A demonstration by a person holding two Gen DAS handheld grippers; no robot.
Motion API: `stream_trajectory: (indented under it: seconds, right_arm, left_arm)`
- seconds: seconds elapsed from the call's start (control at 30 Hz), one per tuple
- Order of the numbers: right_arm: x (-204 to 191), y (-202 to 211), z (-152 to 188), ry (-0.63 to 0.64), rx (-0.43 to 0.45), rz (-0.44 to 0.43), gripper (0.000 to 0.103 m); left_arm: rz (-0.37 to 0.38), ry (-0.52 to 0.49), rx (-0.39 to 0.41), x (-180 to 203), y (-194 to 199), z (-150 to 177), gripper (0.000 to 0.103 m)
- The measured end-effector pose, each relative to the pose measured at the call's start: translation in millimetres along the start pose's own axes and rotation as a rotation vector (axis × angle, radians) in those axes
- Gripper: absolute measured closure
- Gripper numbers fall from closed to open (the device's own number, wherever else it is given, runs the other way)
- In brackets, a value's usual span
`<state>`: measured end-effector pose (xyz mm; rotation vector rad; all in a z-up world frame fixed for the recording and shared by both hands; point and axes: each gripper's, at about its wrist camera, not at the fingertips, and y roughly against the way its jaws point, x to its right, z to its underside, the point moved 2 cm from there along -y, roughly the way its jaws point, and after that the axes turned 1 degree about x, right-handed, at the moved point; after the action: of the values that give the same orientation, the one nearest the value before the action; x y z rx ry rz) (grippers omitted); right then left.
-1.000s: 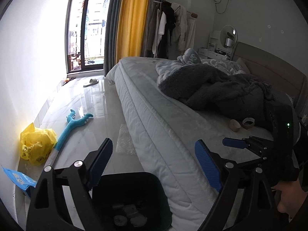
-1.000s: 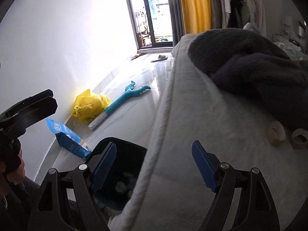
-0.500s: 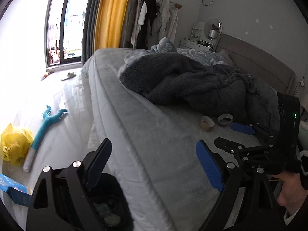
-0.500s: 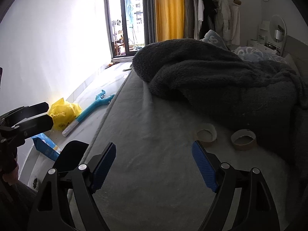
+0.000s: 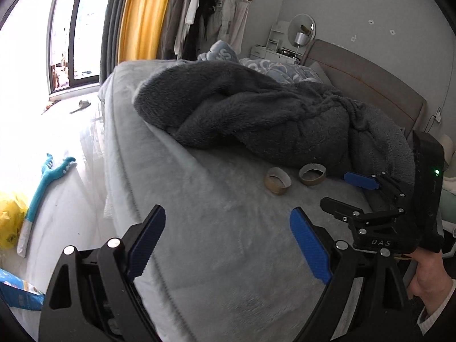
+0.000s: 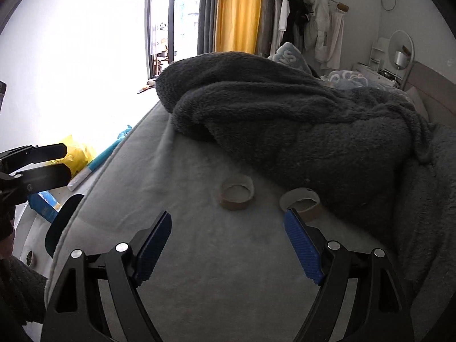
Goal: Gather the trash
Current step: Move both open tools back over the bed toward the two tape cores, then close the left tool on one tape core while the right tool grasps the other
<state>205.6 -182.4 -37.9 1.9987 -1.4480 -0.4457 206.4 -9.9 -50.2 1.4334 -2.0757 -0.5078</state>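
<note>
Two empty brown tape rolls lie on the grey bed beside the dark blanket: the left roll and the right roll. My right gripper is open and empty, just short of the rolls; its right fingertip overlaps the right roll in view. It also shows in the left wrist view. My left gripper is open and empty above the bed's near part, further from the rolls. A dark bin stands on the floor by the bed's edge.
A dark fluffy blanket is heaped on the bed behind the rolls. On the floor lie a yellow bag, a blue packet and a teal long-handled tool. A headboard is at the far right.
Both grippers have moved from over the bin and the floor to over the bed, toward the two tape rolls. The rolls look larger and nearer. Both grippers stayed open.
</note>
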Motion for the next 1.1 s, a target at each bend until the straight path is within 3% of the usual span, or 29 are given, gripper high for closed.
stream_trajectory:
  seconds: [0.37, 0.77, 1.1]
  right_arm:
    - [38, -2, 14, -0.007, -0.028, 0.062, 0.020]
    - [63, -29, 9, 0.027, -0.058, 0.090, 0.021]
    - [71, -51, 9, 0.056, -0.088, 0.086, 0.021]
  left_arm:
    - [0.043, -0.047, -0.054, 28, -48, -13, 0.012]
    - [0.130, 0.023, -0.122, 49, -103, -22, 0.012]
    - [0.162, 0.002, -0.165, 63, -141, -21, 0.015]
